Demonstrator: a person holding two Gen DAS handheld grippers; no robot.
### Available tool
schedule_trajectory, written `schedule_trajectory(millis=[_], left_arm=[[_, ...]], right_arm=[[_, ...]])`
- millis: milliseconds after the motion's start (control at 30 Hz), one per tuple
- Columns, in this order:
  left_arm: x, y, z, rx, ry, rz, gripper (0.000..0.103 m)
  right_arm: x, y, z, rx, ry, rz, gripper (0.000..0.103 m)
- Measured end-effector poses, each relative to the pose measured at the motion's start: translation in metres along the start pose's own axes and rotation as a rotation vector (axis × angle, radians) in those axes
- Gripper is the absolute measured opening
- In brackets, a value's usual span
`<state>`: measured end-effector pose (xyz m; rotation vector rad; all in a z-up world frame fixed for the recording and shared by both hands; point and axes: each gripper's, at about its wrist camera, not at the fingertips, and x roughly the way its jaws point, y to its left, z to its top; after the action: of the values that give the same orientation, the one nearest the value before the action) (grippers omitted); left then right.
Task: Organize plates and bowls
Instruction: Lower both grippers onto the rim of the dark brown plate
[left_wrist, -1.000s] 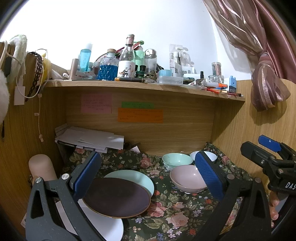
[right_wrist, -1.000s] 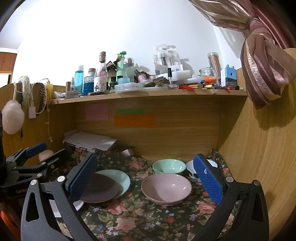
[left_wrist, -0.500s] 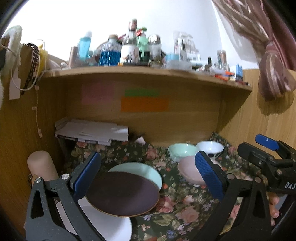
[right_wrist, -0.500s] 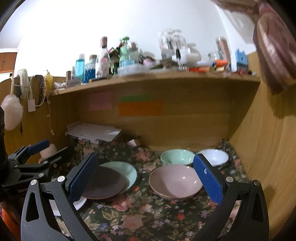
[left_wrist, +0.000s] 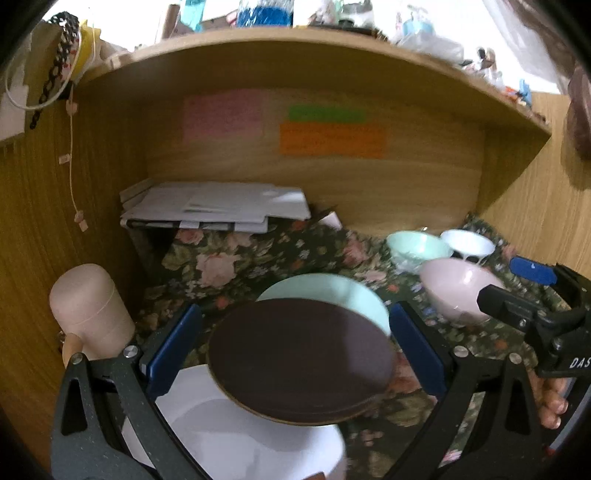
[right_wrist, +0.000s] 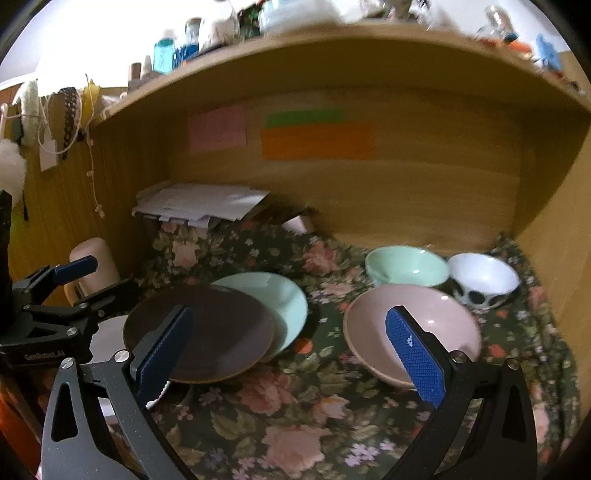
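A dark brown plate (left_wrist: 301, 356) lies overlapping a mint plate (left_wrist: 332, 295) and a white plate (left_wrist: 236, 439) on the floral cloth. My left gripper (left_wrist: 295, 350) hovers open just over the brown plate, fingers wide on either side of it. To the right stand a pink bowl (right_wrist: 410, 325), a mint bowl (right_wrist: 406, 266) and a white spotted bowl (right_wrist: 484, 278). My right gripper (right_wrist: 291, 350) is open, low over the cloth, its right finger in front of the pink bowl. The brown plate (right_wrist: 201, 332) shows behind its left finger.
A pink cylindrical container (left_wrist: 88, 306) stands at the left wall. A stack of papers (left_wrist: 214, 206) rests on a box at the back. Wooden walls close in on both sides, with a cluttered shelf (right_wrist: 332, 40) overhead. A person's fingers (left_wrist: 552, 402) hold the right gripper.
Both grippers have moved forward and tilted down toward the dishes. The left one now hangs close over the brown plate; the right one has closed in on the pink bowl. Both stay open.
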<state>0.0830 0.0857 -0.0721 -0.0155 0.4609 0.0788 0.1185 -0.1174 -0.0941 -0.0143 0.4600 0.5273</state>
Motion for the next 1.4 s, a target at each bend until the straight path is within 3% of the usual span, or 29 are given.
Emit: schedule_trajectory(millis=[300,467,633,700,800,967,1400], left_arm=[[0.031,0.038,-0.001,-0.016,0.075,0.048,0.102],[0.056,0.064,-0.001,-0.066,0.174,0.044,0.083],[0.079,0.075,-0.007,-0.083,0.274,0.021,0.052],[0.085,0.077,-0.010,-0.087,0.310,0.015,0.040],[0.093,0.083,-0.014,-0.096,0.338,0.025,0.034],[0.101,0.094,-0.019,-0.144,0.383,0.000,0.033],[0.116,0.096,-0.018,-0.153,0.467,-0.045,0.023]], right_arm=[[0.045,0.014,-0.001,-0.030,0.116,0.015,0.102],[0.070,0.013,-0.007,-0.014,0.205,0.042,0.085],[0.093,0.013,-0.013,0.017,0.290,0.074,0.062],[0.098,0.014,-0.013,0.020,0.310,0.084,0.058],[0.103,0.015,-0.015,0.011,0.323,0.084,0.052],[0.109,0.012,-0.019,0.027,0.357,0.082,0.039],[0.120,0.003,-0.027,0.119,0.437,0.125,0.024]])
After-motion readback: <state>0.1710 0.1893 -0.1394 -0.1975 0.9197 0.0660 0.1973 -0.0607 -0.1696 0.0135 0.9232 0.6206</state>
